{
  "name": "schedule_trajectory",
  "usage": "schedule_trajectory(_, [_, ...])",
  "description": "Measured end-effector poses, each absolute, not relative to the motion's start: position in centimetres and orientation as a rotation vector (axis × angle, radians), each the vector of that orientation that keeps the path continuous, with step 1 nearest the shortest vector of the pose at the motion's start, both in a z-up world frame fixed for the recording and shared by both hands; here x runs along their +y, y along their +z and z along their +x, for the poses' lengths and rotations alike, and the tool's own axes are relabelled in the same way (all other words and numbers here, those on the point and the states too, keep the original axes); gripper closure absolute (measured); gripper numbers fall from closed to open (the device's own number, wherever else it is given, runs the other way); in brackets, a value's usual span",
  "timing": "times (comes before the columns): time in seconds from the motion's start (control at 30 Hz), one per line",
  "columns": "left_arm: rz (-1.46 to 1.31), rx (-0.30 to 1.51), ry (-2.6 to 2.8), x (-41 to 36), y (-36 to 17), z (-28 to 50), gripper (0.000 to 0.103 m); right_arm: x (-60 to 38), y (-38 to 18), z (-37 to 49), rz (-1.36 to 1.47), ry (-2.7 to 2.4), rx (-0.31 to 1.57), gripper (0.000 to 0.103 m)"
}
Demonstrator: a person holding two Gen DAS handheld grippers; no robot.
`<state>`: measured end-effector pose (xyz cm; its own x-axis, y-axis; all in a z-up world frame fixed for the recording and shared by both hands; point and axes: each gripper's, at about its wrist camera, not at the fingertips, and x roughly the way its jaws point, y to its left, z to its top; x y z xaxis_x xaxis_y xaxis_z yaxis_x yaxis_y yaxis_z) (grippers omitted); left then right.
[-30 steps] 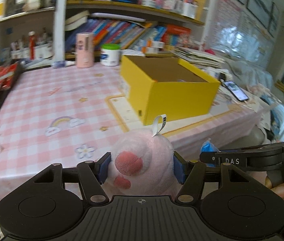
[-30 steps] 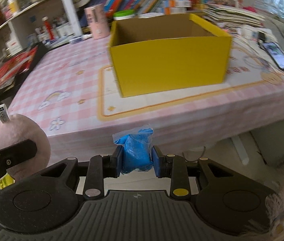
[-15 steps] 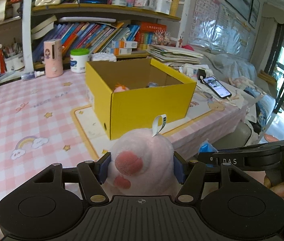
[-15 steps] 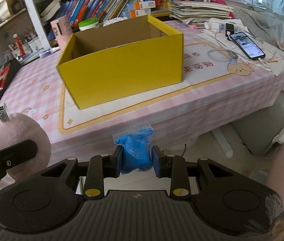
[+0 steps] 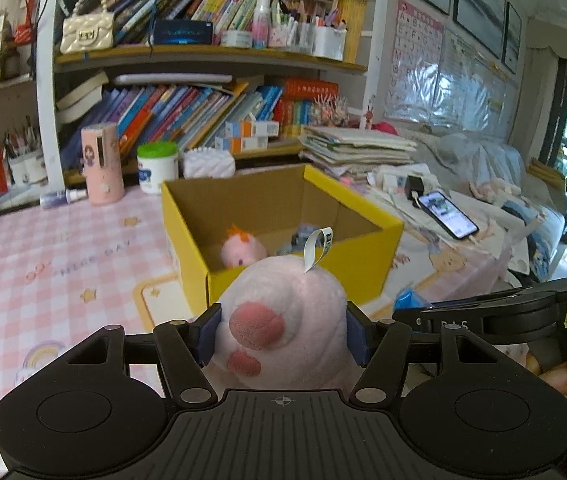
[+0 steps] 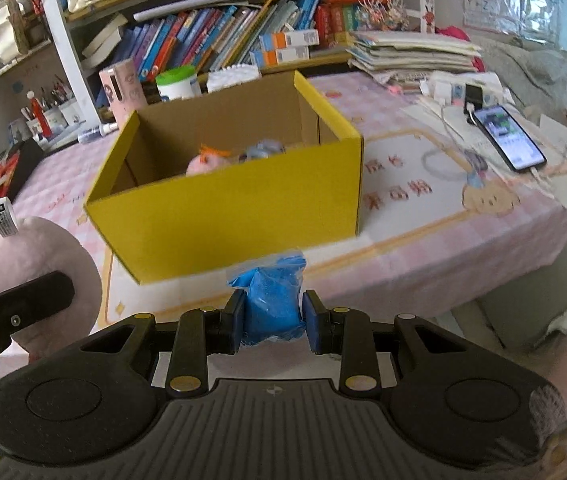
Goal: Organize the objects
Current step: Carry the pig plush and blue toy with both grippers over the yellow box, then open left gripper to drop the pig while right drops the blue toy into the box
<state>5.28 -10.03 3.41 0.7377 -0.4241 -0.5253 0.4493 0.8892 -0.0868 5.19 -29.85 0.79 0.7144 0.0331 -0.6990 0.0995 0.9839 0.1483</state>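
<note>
- Firstly, the left gripper (image 5: 283,334) is seen clenched on a pink plush toy (image 5: 283,320), whose round body is pressed between the two blue pads (image 5: 208,334); a darker pink paw print faces the camera and a white looped label (image 5: 317,248) stands up from its top.
- The right gripper (image 6: 273,322) is clamped on a small clear bag of blue material (image 6: 271,304), which is squeezed between its pads and bulges above them.
- In the right wrist view the pink plush toy (image 6: 35,264) is seen at the left edge, beside the bag and at about the same level; in the left wrist view the right gripper (image 5: 483,316) is visible at the right, with a fingertip of the person's hand (image 5: 563,372) below it.
- Just beyond both grippers an open yellow cardboard box (image 6: 243,216) is set on a mat on the bench (image 5: 43,248), which is covered with a pink checked cloth.
- Inside the box a small pink toy with an orange tuft (image 5: 241,250) and a grey-blue item (image 6: 261,150), too blurred to identify, are lying.
- To the right of the box a smartphone (image 6: 509,138) with a lit screen is lying on the bench.
- Behind the box a pink cylinder (image 5: 101,164), a white tub with a green lid (image 5: 157,166) and shelves of books (image 5: 187,108) are found.
</note>
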Motion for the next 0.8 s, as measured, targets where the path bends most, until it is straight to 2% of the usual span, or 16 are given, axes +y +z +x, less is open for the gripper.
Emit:
schedule_trajectory(0.5, [0.078, 0.459, -0.384, -15.0, 5.6, 12.3, 0.042, -33.6, 4.9, 14.6, 0.142, 0.083, 0.619, 0.075])
schedule_trajectory(0.8, [0.150, 0.492, -0.331, -17.6, 3.8, 15.8, 0.044, -33.8, 3.3, 19.1, 0.105, 0.159, 0.668, 0.075])
